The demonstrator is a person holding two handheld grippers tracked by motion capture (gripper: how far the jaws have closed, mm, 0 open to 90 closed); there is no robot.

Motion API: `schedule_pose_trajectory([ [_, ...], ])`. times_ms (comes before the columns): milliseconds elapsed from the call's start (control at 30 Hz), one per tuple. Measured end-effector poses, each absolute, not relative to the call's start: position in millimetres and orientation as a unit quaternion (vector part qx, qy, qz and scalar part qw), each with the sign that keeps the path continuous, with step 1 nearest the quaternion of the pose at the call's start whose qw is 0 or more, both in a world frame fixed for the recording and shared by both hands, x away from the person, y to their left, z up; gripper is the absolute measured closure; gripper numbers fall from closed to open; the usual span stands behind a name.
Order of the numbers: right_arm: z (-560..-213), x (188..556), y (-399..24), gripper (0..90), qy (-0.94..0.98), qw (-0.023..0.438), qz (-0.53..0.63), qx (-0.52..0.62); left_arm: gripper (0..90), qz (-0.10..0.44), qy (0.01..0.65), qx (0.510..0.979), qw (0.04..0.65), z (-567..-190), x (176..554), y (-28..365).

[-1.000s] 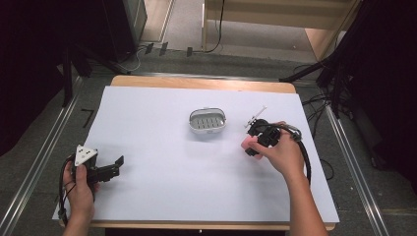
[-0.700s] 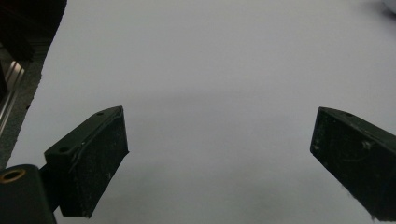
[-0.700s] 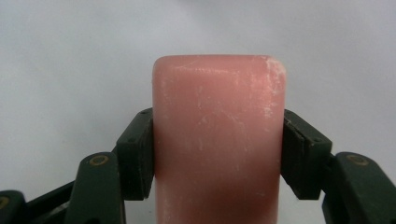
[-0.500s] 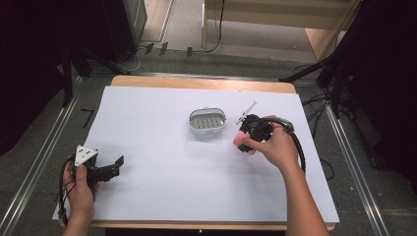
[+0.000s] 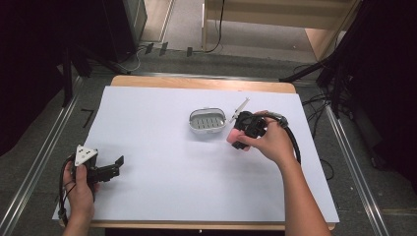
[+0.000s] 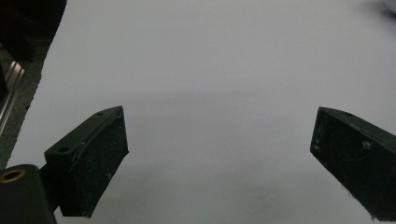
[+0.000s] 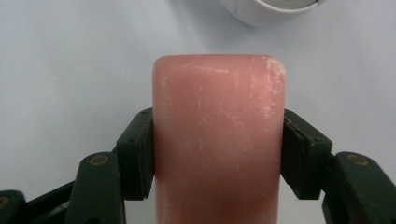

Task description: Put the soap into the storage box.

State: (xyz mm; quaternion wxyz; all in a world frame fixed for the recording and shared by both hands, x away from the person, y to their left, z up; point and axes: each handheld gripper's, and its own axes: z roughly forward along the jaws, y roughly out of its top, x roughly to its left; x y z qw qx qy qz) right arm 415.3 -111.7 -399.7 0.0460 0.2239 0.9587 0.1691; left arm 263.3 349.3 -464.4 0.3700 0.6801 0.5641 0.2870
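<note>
A pink bar of soap [image 7: 218, 140] is clamped between the two black jaws of the right gripper [image 5: 239, 135], one jaw pressed flat against each long side. The bar is a rounded rectangle with softened corners, and its matte surface carries pale scuffs and fine white scratches, thickest near one upper corner. No stamp or lettering can be read on it. In the high view the soap [image 5: 233, 135] shows as a small pink block at the front of that gripper, right of the table's centre and just beside the lower right rim of a white oval soap dish [image 5: 208, 120] with a slotted grey floor. Whether bar and dish touch cannot be told. The curved white edge of the dish [image 7: 271, 10] sits just beyond the bar in the right gripper view.

The table [image 5: 162, 196] is covered by a plain white sheet, with a strip of wood showing along the far edge. The left gripper [image 5: 112, 167] rests near the front left corner, held in the person's left hand [image 5: 78, 184], its jaws spread wide with nothing between them. Broad bare sheet lies between the two grippers and along the front edge. No writing is legible anywhere.
</note>
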Motion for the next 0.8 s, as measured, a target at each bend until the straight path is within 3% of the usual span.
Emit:
schedule_pose_trajectory([
  [800, -395.4, 420.6, -78.4, 38.7, 0.975, 0.030, 0.179, 0.130, 4.6, 0.287, 0.566, 0.680, 0.367, -464.1, 263.3, 349.5],
])
